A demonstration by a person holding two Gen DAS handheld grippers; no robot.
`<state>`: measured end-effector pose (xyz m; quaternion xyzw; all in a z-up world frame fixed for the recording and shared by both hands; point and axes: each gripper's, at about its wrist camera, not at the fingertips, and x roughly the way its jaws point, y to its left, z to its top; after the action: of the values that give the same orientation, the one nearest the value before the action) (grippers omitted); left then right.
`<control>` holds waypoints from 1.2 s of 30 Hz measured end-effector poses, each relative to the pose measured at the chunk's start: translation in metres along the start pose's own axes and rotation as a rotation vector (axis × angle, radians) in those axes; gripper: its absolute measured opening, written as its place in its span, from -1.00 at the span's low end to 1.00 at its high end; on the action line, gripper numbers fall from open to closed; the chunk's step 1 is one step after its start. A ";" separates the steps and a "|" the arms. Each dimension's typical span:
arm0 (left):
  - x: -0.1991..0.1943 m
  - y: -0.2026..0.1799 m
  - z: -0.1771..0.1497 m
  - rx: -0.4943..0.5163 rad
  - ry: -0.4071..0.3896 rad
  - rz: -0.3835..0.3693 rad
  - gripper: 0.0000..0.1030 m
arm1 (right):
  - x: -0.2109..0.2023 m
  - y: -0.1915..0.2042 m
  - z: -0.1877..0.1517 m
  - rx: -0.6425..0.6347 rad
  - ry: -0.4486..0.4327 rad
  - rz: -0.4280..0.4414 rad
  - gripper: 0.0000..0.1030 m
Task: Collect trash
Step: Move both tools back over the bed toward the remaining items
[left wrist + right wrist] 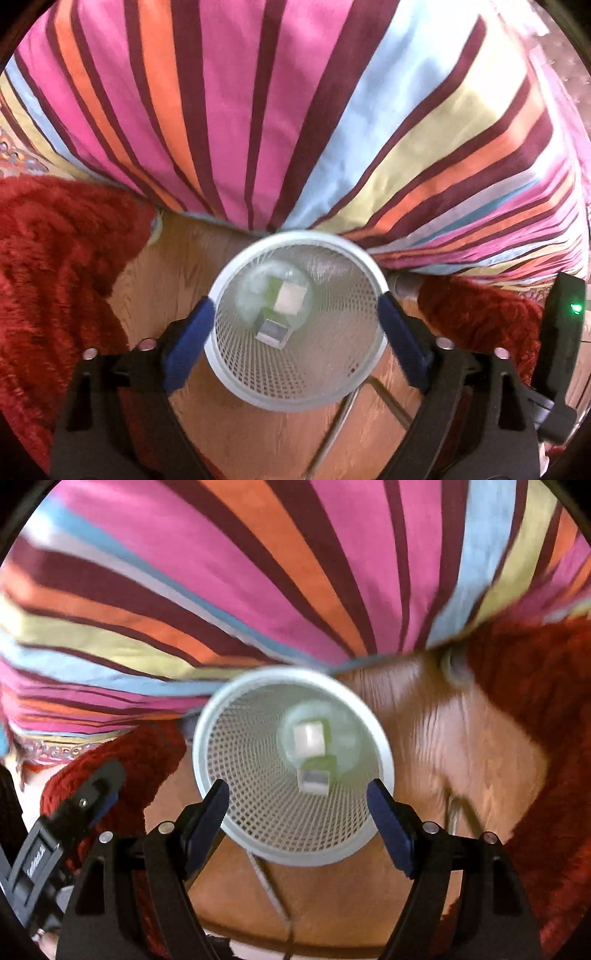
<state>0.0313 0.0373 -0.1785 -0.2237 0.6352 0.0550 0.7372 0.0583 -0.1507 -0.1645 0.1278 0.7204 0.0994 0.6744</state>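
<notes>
1. Both cams look steeply down into a white mesh bin [295, 321] standing on a wood floor [255, 435].
2. L gripper [295, 325]: jaws spread wide, released, nothing between the blue pads [192, 343]. Pad tips sit in line w/ the bin rim on either side, but held above it; contact can't be told, looks apart.
3. R gripper [297, 805]: jaws parted, less wide than L, nothing clamped. Blue pads [388, 823] frame the near part of the bin mouth from above.
4. Trash [284, 306] lies at the bin bottom: a pale square piece [290, 299], a small clear/white boxy piece [273, 332] just beside it, and sth green [273, 291] partly under them. Blurred, so exact items can't be told.
5. Same contents seen from R cam: pale square [308, 738], boxy piece [314, 781], green bit [317, 764] between them.
6. Bin rim's far edge touches or tucks under a striped cloth [258, 110] (pink, orange, maroon, lt blue, yellow) filling the top of both views.
7. Red shaggy rug [55, 266] flanks the bin on both sides; bin itself on bare wood, not on rug.
8. Thin wire/cord [332, 424] runs on the floor from under the bin toward the cam.
9. L cam, rt edge: R unit's black body [561, 332] w/ green LED lit. R cam, lower left: L unit's black body [74, 812].
10. Both frames motion-blurred, R more so.
</notes>
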 end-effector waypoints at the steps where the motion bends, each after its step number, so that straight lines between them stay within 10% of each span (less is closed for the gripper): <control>1: -0.005 -0.001 0.000 0.005 -0.024 -0.013 0.80 | -0.005 0.002 0.000 -0.008 -0.024 -0.005 0.42; 13: -0.057 -0.039 -0.003 0.202 -0.252 -0.005 0.81 | -0.065 0.000 0.003 -0.057 -0.283 0.013 0.63; 23: -0.119 -0.070 -0.001 0.404 -0.529 0.066 0.81 | -0.157 0.037 0.002 -0.319 -0.713 0.002 0.85; 31: -0.146 -0.068 0.015 0.438 -0.606 0.039 0.81 | -0.175 0.030 0.011 -0.308 -0.888 0.040 0.85; 36: -0.150 -0.068 0.029 0.450 -0.637 0.063 0.81 | -0.173 0.033 0.024 -0.351 -0.843 0.021 0.85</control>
<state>0.0544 0.0186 -0.0145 -0.0086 0.3773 0.0038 0.9260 0.0936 -0.1752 0.0078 0.0479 0.3540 0.1662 0.9191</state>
